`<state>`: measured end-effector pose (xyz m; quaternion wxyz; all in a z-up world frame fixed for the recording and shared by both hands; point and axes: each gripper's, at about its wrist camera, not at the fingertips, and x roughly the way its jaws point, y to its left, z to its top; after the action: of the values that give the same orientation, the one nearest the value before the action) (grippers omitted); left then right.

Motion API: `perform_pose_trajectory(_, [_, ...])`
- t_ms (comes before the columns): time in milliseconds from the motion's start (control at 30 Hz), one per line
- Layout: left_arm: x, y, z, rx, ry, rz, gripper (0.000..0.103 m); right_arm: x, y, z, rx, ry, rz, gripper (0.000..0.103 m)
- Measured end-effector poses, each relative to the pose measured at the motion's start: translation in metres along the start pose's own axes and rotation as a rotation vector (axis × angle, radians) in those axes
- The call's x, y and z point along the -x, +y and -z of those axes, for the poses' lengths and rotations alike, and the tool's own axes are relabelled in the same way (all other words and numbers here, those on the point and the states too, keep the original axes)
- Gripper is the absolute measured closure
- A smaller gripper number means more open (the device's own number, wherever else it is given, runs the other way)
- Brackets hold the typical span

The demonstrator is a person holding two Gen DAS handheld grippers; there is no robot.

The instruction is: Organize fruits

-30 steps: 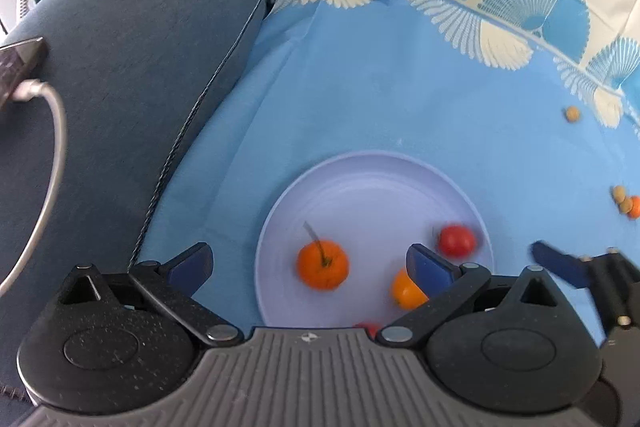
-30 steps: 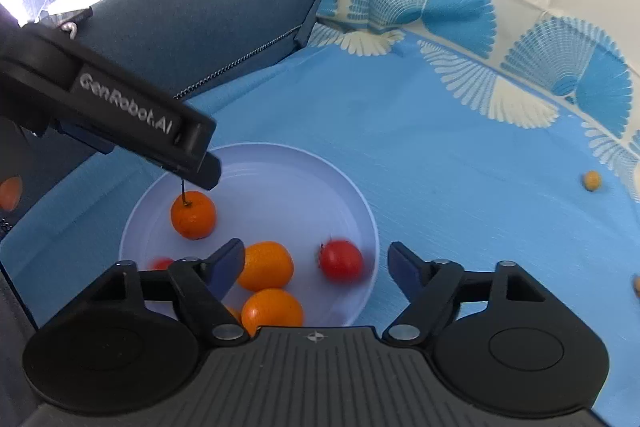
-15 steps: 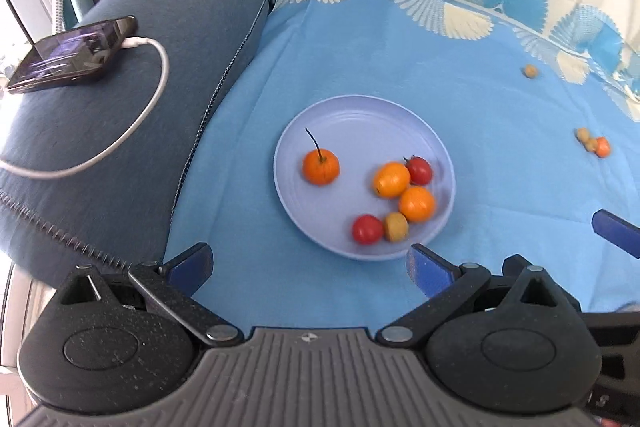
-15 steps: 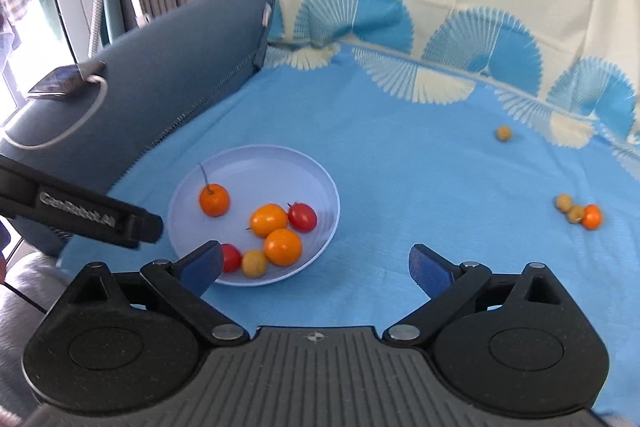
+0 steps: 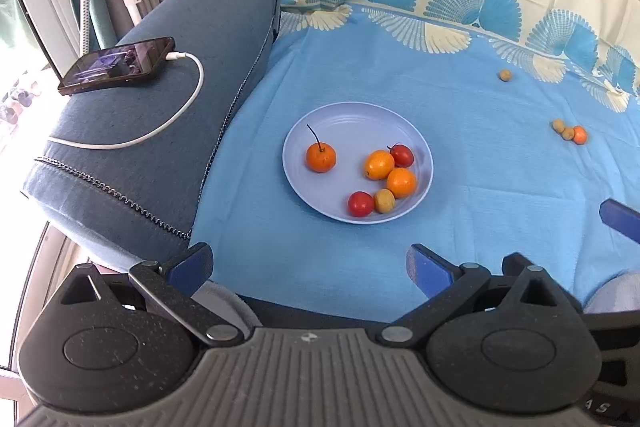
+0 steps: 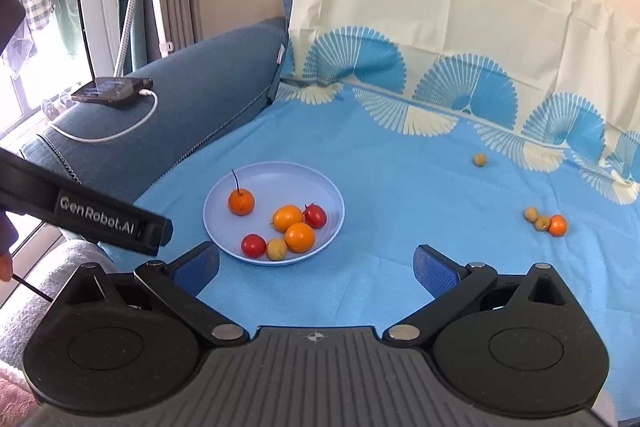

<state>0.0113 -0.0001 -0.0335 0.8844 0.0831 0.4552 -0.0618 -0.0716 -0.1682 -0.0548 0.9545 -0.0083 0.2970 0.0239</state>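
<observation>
In the left wrist view, the left hand-held gripper (image 5: 310, 261) is seen wide open, with nothing held. The plate (image 5: 304, 131) lies straight ahead on the blue cloth (image 5: 460, 107), a bit far. Six fruits sit in the plate. Far to the right, three loose fruits (image 5: 569, 133) lie in a little row, touching, and one small brown fruit (image 5: 505, 75) lies farther back, alone. A phone (image 5: 118, 65) with a white cable (image 5: 176, 115) is seen on the sofa arm (image 5: 160, 147) at the left, well apart.

In the right wrist view, the right hand-held gripper (image 6: 316, 265) has just been opening and is wide open, with nothing between its jaws. The loose fruits (image 6: 546, 221) lie ahead and to the right, so this hand is judged nearer to them. Only bare cloth (image 6: 400, 187) lies between, and nothing is seen in the way. The row runs left to right.
</observation>
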Motion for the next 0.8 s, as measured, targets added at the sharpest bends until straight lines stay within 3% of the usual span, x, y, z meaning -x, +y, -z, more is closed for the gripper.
perform_pose_trajectory(800, [0.027, 0.0, 0.013, -0.015, -0.057, -0.009, 0.0, 0.031, 0.008, 0.004, 0.02, -0.056, 0.008, 0.001])
